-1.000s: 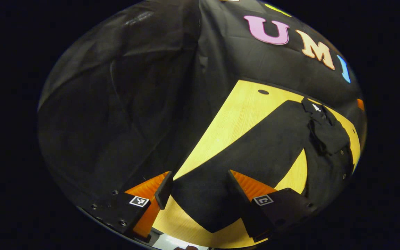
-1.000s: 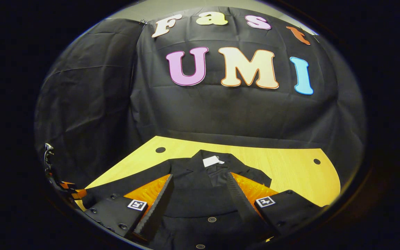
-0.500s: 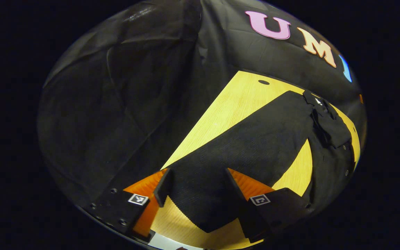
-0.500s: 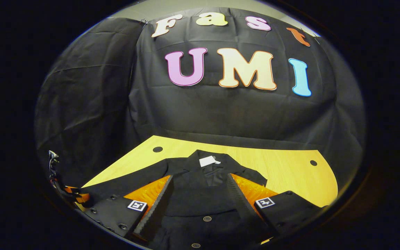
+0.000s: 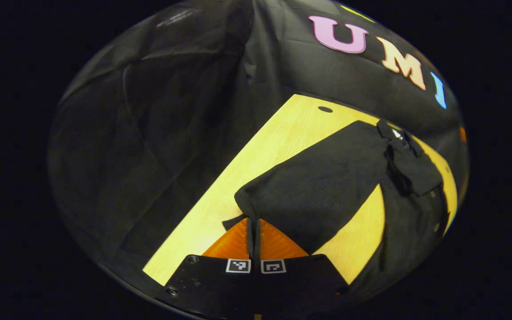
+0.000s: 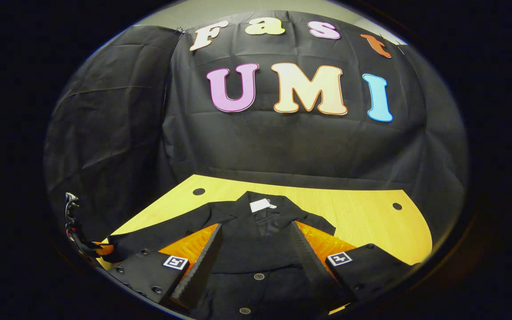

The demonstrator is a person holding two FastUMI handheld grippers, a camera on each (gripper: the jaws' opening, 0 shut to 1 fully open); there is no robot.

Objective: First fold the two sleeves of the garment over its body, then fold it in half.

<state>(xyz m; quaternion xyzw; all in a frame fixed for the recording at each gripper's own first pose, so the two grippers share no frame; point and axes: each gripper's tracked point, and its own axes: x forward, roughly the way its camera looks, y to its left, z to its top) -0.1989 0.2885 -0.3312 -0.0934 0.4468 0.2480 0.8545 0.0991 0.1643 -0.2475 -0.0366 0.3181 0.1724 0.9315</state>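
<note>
Pinching the cuff of the garment's sleeve, the left gripper has its jaws clamped together on the cloth, while the right gripper hangs with jaws spread above the garment on the table. This looks like the first sleeve fold; next, carry the cuff over the body.

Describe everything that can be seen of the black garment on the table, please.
The black garment is a dark jacket with a collar, a white tag inside the neck and a row of buttons down the front. The cloth looks matte and finely woven. It lies flat, front up, on the yellow wooden table. One sleeve stretches sideways; its cuff end is lifted and pinched by the left gripper. The right gripper hovers open above the chest.
</note>
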